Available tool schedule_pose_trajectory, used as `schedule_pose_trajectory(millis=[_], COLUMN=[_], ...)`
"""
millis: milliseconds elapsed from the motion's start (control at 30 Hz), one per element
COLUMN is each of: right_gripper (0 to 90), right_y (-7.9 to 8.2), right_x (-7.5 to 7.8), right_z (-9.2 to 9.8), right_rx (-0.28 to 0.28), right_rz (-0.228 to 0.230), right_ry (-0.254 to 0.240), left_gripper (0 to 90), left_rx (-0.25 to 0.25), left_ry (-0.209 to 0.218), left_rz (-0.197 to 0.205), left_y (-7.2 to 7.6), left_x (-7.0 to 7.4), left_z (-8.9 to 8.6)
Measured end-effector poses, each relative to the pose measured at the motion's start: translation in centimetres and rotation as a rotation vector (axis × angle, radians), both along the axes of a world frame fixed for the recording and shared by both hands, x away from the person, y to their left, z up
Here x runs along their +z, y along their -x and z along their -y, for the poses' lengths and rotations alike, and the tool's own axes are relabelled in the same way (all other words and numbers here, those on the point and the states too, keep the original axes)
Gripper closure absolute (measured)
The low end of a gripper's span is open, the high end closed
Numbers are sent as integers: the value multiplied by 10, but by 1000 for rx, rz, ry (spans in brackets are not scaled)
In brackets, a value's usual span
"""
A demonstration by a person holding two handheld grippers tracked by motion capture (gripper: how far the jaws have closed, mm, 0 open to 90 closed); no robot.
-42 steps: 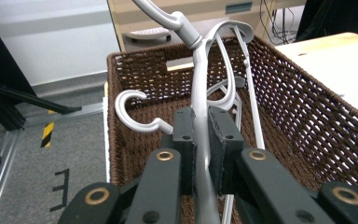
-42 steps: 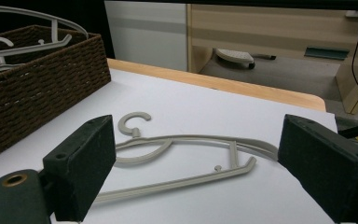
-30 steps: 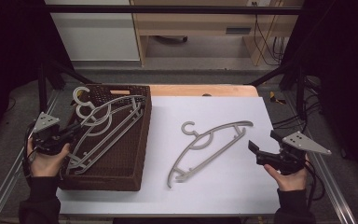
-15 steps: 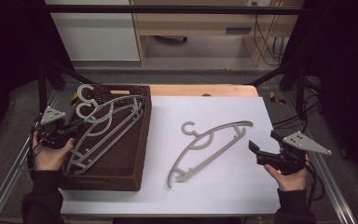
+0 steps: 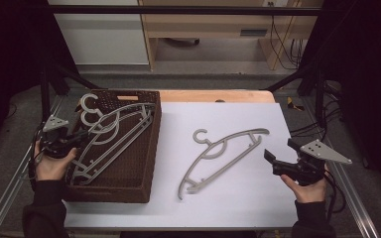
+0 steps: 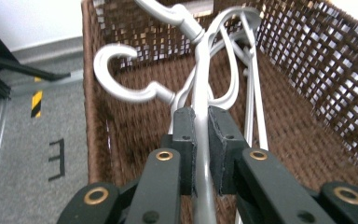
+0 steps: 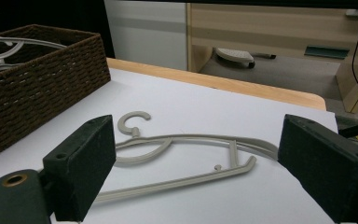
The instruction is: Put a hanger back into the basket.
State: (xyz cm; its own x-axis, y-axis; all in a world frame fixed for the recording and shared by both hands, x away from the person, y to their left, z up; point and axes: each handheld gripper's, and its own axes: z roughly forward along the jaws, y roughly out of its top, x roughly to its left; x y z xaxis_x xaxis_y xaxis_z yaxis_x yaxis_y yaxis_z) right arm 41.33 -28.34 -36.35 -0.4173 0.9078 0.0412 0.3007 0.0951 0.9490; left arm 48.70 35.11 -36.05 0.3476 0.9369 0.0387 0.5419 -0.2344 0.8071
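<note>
Left gripper (image 5: 79, 136), at the left edge of the high view, has its jaws clamped on the shoulder bar of a grey hanger (image 6: 200, 93) inside the brown wicker basket (image 5: 144, 168). In the left gripper view the bar runs up between the two pads; its lower end is cut off by the bottom edge of the frame. A second hanger (image 6: 130, 88) lies under or beside the held one; where the two cross, near the hooks, they are hard to separate. The far basket wall is blurred.

Right gripper (image 5: 273, 161), lower right of the high view, has its jaws wide apart with nothing between them. A loose hanger (image 5: 223, 153) lies flat on the white table (image 5: 238, 203), centre of frame, just beyond those jaws; in the right gripper view the jaws hide its ends.
</note>
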Motion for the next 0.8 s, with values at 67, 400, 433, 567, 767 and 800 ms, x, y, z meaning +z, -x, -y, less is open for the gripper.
schedule_pose_trajectory(millis=[67, 400, 433, 567, 767, 800], right_gripper=[111, 110, 108, 106, 98, 98], right_y=[0, 1, 1, 1, 1, 1], right_x=[0, 1, 1, 2, 2, 3], right_z=[0, 1, 1, 1, 2, 2], right_rx=[0, -1, -3, -4, -9, -11], right_rz=[3, 6, 5, 9, 8, 8], right_ry=[2, -2, -5, -1, -4, -9], left_gripper=[813, 698, 653, 609, 499, 485], left_rx=[11, 17, 14, -6, -64, -72], left_ry=[-4, 6, 4, 0, 22, 27], left_rz=[-53, -41, -17, 53, 140, 153], left_y=[-2, 2, 5, 14, 26, 27], left_x=[-5, -2, 3, 18, 33, 35], left_z=[-1, 2, 4, 14, 46, 53])
